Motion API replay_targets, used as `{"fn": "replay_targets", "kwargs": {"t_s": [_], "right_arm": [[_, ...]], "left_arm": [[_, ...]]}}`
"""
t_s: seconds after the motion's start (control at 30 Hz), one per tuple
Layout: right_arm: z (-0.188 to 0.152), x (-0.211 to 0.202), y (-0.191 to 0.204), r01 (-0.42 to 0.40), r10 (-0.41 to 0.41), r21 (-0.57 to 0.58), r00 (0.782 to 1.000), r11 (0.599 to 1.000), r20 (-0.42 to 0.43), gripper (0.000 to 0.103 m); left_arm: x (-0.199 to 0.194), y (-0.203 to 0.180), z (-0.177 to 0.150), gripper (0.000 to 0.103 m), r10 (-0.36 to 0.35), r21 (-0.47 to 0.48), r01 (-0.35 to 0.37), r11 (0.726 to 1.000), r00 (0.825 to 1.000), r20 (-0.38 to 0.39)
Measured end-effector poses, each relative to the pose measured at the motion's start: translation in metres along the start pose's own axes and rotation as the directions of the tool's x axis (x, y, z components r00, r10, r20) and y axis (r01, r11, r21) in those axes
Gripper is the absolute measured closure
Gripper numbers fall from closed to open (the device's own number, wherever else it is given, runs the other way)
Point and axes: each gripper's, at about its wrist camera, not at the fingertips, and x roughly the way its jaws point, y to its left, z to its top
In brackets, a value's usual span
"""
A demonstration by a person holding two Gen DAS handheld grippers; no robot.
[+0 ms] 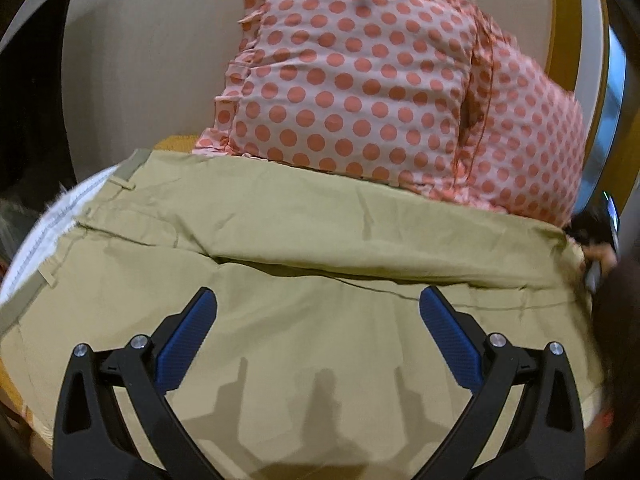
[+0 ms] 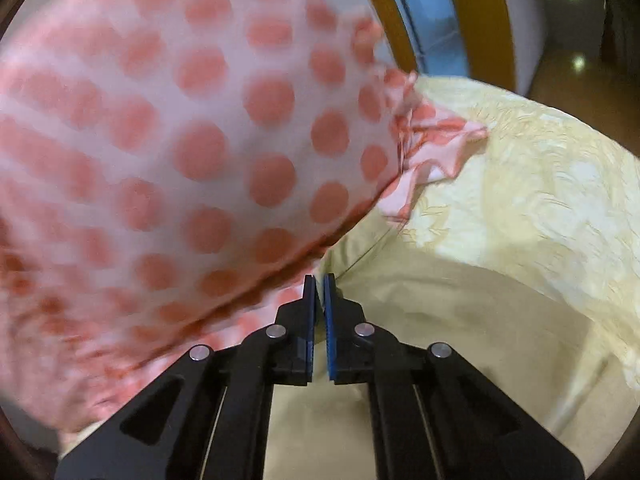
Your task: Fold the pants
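Your left gripper (image 1: 318, 304) hangs with its blue pads spread wide, holding nothing, just above the khaki pants (image 1: 280, 240). The pants lie flat beneath it, folded lengthwise, with one long crease running across, the waistband (image 1: 52, 216) and its pale lining off to the left, and light wrinkles throughout. Your right gripper (image 2: 319, 292) has its pads pressed nearly together on what looks like a thin edge of pale fabric, though blur makes that uncertain. Only the left view shows the whole garment, with the polka-dot pillow (image 1: 360, 80) touching its far edge. Only the right view shows the yellow bedsheet (image 2: 520, 184) spreading beside the pillow (image 2: 180, 140).
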Motion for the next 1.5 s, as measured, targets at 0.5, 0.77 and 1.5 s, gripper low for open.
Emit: {"fn": "replay_targets", "kwargs": {"t_s": [0.5,0.77,1.5], "right_arm": [[-0.132,-0.166,-0.140,-0.276,0.290,0.238,0.957,0.931,-0.025,0.077],[-0.132,-0.148,-0.145,-0.237,0.249,0.242,0.968,0.941,-0.020,0.101],[-0.087,-0.185,-0.159,-0.354,0.320,0.195,0.930,0.915,0.183,0.101]], "left_arm": [[0.005,0.050,0.062,0.002,-0.101,-0.032,0.104,0.994,0.991,0.090],[0.069,0.088,0.084,0.002,-0.118,-0.239,0.106,0.965,0.992,-0.037],[0.053,0.116,0.085,0.100,-0.168,-0.400,0.139,0.906,0.985,-0.039]]}}
